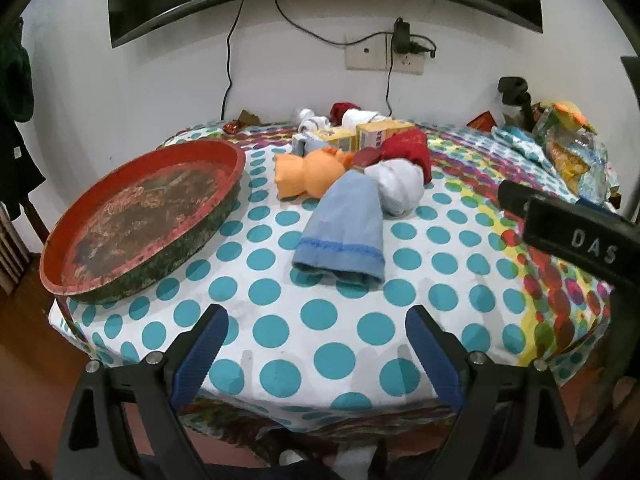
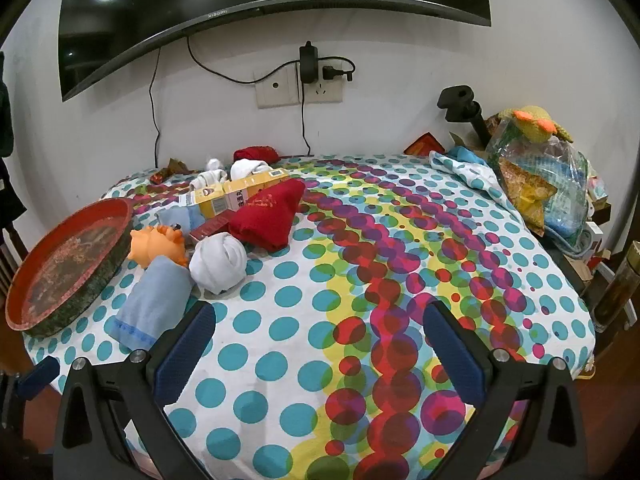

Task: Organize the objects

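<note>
My left gripper [image 1: 316,330] hangs over the near edge of the table [image 1: 280,312] with its blue-padded fingers [image 1: 202,344] spread wide and nothing between them. Straight ahead of it, a little past the fingertips, lies a light blue cloth [image 1: 342,236], its hemmed open end facing me. Beyond that cloth and slightly right sits a white rolled bundle [image 1: 400,186], touching the blue cloth's far end. To the left of the bundle is an orange toy [image 1: 310,172], and behind the bundle a red cloth [image 1: 410,148] leans against it. Further back stand two yellow boxes [image 1: 360,134], side by side. Ahead and to the left of this gripper is a round red tray [image 1: 224,196], worn and mottled inside, well apart from the pile.

My right gripper [image 2: 320,336] is also spread apart and holds nothing, hovering over the dotted tablecloth [image 2: 304,332]. From it the pile sits ahead and to the left: the blue cloth [image 2: 154,300] lies just beside my left finger [image 2: 188,344], the white bundle [image 2: 218,264] beyond it, the red cloth [image 2: 272,216] further back. The tray [image 2: 68,308] is far left. Ahead to the right, at the table's far corner, is a plastic bag [image 2: 540,184] of packets. In the left view, the other gripper's black body [image 1: 576,240] pokes in from the right.
</note>
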The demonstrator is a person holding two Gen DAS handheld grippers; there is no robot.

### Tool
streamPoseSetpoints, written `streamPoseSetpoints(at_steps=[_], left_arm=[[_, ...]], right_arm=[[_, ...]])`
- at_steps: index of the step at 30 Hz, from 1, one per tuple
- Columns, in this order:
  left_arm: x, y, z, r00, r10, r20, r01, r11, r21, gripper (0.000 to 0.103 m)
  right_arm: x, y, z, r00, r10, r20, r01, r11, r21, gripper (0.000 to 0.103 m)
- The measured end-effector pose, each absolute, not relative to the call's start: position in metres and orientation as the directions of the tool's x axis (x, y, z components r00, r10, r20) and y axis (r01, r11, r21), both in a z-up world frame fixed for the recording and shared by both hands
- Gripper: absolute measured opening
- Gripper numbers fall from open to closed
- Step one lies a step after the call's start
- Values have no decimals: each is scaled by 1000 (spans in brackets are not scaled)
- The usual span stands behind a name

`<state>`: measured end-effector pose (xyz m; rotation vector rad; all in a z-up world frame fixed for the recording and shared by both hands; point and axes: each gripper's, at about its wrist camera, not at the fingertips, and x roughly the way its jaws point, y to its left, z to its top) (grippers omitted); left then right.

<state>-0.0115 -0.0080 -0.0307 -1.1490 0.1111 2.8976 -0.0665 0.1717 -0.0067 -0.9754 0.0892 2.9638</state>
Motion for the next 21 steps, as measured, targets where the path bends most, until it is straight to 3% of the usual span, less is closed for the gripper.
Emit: streamPoseSetpoints(at_steps=[21], left_arm=[[-65, -18, -44, -696, 92, -712, -93, -995, -38, 92]], right_arm=[[-72, 190, -11, -787, -6, -617, -56, -995, 82, 103]])
